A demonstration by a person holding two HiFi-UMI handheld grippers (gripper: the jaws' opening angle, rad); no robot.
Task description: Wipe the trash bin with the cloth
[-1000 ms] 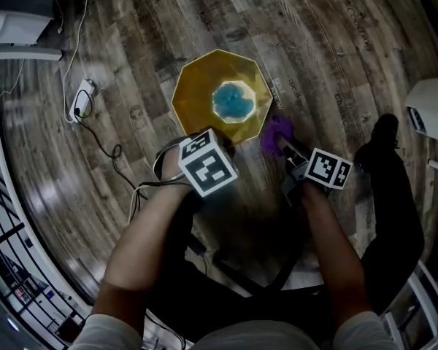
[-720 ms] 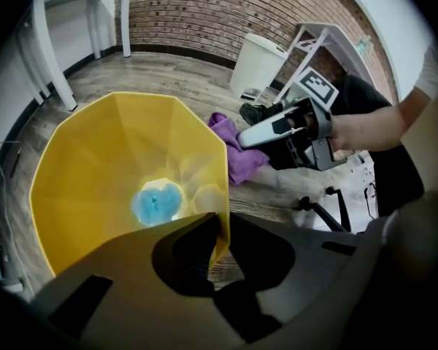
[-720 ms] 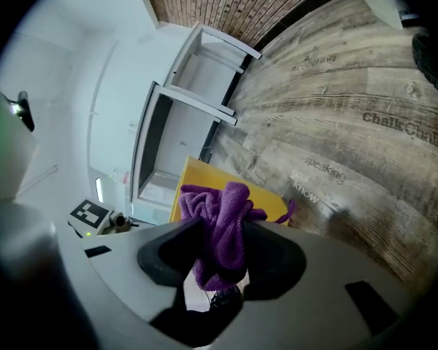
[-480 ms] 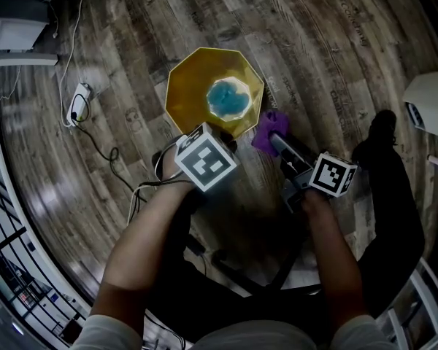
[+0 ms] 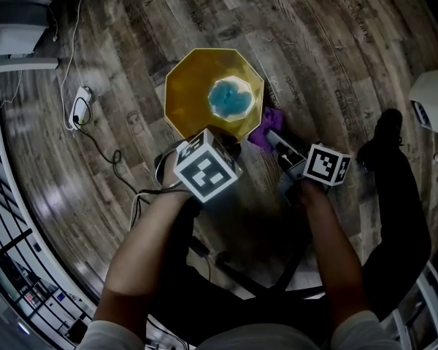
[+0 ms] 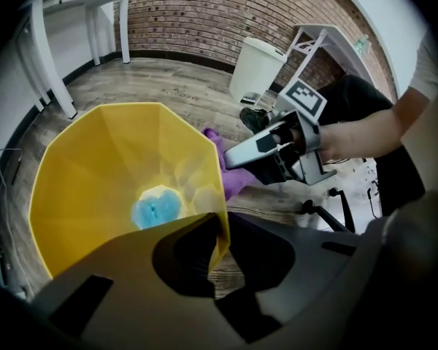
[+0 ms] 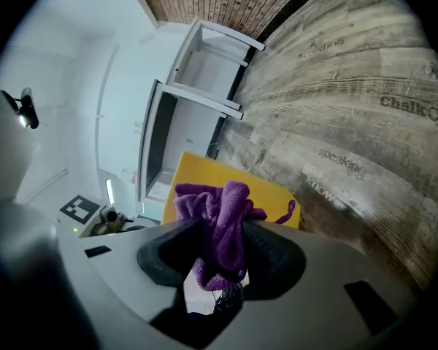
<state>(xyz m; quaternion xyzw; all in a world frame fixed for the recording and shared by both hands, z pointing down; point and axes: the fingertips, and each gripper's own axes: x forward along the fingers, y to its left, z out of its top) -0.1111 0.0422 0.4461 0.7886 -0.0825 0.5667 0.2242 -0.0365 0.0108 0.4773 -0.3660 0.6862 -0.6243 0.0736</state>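
Wood floor (image 5: 336,42), yellow bin (image 5: 186,93).
Left gripper (image 6: 217,243) pinches its rim (image 6: 124,106), likely stiff and light; right gripper (image 7: 219,250) squeezes the soft cloth (image 7: 219,210).

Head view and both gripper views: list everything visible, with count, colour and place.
trash bin: one, yellow, centre of the wood floor.
blue object: one, at the trash bin's bottom; what it is cannot be told.
cloth: one, purple, beside the trash bin's right side.
power strip: one, white, on the floor at left.
lidded bin: one, white, near the brick wall.
left hand-held gripper: grey, shut on the trash bin's near rim.
right hand-held gripper: grey, shut on the cloth.
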